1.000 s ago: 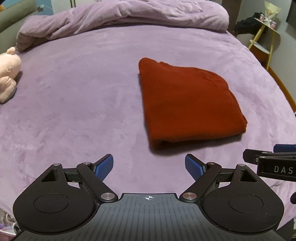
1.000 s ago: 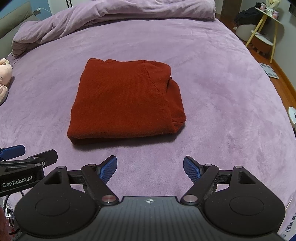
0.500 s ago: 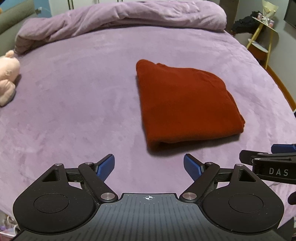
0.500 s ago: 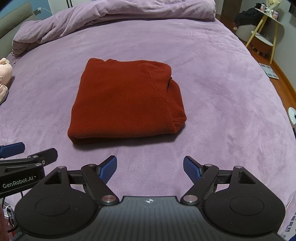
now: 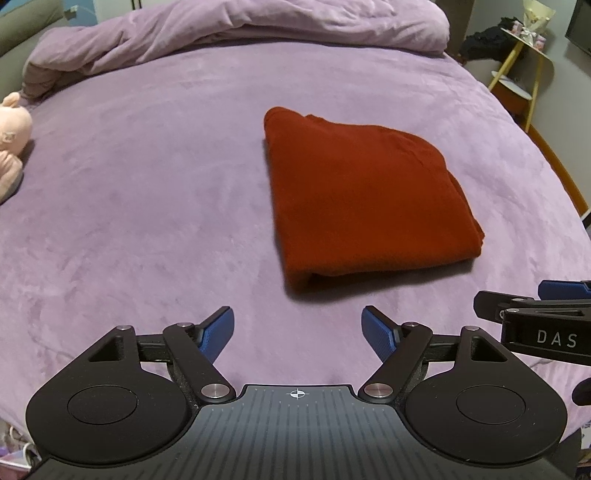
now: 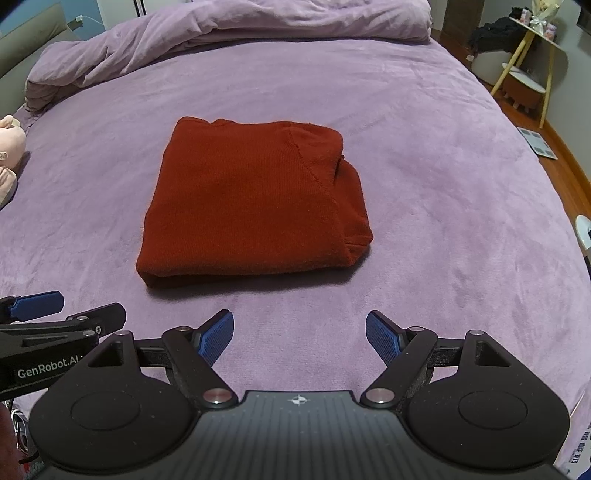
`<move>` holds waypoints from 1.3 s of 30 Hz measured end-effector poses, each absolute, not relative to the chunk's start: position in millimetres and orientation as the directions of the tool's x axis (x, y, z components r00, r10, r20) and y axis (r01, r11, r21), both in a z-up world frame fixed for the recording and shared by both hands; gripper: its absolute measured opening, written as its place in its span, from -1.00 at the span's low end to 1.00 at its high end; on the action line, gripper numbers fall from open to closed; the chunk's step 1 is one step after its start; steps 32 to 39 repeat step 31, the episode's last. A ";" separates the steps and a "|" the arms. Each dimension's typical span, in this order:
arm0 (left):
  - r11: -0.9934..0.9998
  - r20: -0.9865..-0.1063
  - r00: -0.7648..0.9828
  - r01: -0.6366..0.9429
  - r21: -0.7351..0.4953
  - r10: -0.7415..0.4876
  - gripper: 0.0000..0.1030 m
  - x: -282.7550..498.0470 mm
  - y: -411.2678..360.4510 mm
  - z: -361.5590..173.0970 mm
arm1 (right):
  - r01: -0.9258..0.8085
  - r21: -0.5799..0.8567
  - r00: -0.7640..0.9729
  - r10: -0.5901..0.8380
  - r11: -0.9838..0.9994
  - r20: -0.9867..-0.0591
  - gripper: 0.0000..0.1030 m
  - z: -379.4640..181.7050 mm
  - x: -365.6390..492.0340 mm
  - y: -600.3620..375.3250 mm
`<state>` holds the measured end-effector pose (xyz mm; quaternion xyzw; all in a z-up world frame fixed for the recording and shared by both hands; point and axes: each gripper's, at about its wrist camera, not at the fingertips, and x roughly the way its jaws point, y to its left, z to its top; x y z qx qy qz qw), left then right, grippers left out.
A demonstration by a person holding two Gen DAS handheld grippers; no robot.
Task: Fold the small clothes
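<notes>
Folded rust-red knit garment (image 6: 255, 203): one item, a squarish bundle lying flat on the bed (image 6: 424, 177), centre of the right wrist view and right of centre in the left wrist view (image 5: 365, 206); layered fold edge along its near side, a rounded tuck at its right side. Bed cover: lilac plush, smooth under and around the garment. Bunched duvet (image 6: 221, 26): same lilac, heaped across the top of both views, well apart from the garment. Pink plush toy (image 5: 11, 144): at the left edge of both views, resting on the bed, partly cut off by the frame. Left gripper (image 5: 297, 328): bottom centre of its own view, blue-padded fingers (image 5: 218, 332) spread apart and closing slightly, nothing between them but bare bed cover; near the garment's front edge without touching it. Right gripper (image 6: 299, 330): bottom centre of its own view, blue fingers (image 6: 384, 334) held wide apart, nothing between them, clear of the garment. Each gripper shows in the other's view: the right one at the right edge of the left wrist view, the left one at the lower left of the right wrist view. Side table (image 6: 532, 55): yellow legs, upper right corner, beside the bed, small objects on top too small to identify. Wooden floor (image 6: 565, 155): right edge.
</notes>
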<state>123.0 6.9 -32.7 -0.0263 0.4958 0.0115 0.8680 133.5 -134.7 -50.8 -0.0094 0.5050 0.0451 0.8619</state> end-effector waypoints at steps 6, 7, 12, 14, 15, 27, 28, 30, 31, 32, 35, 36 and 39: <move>0.994 -0.867 0.494 -0.045 -0.104 -0.068 0.58 124.5 10.9 -34.2 | -0.087 0.029 0.488 0.068 0.996 -0.870 0.54 -50.3 133.6 -135.1; 0.992 -0.864 0.496 -0.044 -0.119 -0.082 0.58 124.3 11.9 -34.2 | -0.086 0.029 0.488 0.067 0.996 -0.870 0.54 -50.2 133.7 -135.1; 0.996 -0.858 0.511 -0.038 -0.075 -0.045 0.58 120.2 6.5 -34.2 | -0.084 0.026 0.492 0.064 0.996 -0.868 0.54 -47.3 133.0 -134.6; 0.999 -0.859 0.511 -0.028 -0.038 -0.018 0.58 118.6 1.8 -34.1 | -0.084 0.026 0.493 0.064 0.996 -0.868 0.54 -46.9 132.9 -134.5; 0.999 -0.859 0.512 -0.021 -0.032 -0.016 0.59 117.7 0.5 -33.9 | -0.083 0.025 0.493 0.062 0.996 -0.868 0.54 -46.4 132.7 -134.2; 1.000 -0.853 0.522 -0.006 0.010 0.012 0.60 113.9 -7.9 -28.1 | -0.072 0.010 0.497 0.045 0.997 -0.867 0.54 -44.0 132.1 -132.3; 1.000 -0.854 0.521 -0.006 0.009 0.011 0.60 113.8 -8.1 -28.3 | -0.072 0.009 0.498 0.044 0.997 -0.866 0.54 -43.6 132.2 -132.1; 1.000 -0.857 0.515 -0.005 0.000 0.002 0.60 114.4 -7.6 -28.8 | -0.074 0.006 0.500 0.042 0.997 -0.865 0.54 -43.1 132.3 -131.3; 1.000 -0.858 0.513 -0.004 -0.007 -0.004 0.60 114.7 -7.1 -29.0 | -0.076 0.004 0.501 0.041 0.997 -0.865 0.54 -42.7 132.0 -130.9; 1.000 -0.858 0.513 -0.004 -0.007 -0.004 0.60 114.7 -7.1 -29.0 | -0.076 0.004 0.501 0.041 0.997 -0.865 0.54 -42.7 132.0 -130.9; 1.000 -0.858 0.513 -0.004 -0.007 -0.004 0.60 114.7 -7.1 -29.0 | -0.076 0.004 0.501 0.041 0.997 -0.865 0.54 -42.7 132.0 -130.9; 1.000 -0.858 0.513 -0.004 -0.007 -0.004 0.60 114.7 -7.1 -29.0 | -0.076 0.004 0.501 0.041 0.997 -0.865 0.54 -42.7 132.0 -130.9; 1.000 -0.858 0.513 -0.004 -0.007 -0.004 0.60 114.7 -7.1 -29.0 | -0.076 0.004 0.501 0.041 0.997 -0.865 0.54 -42.7 132.0 -130.9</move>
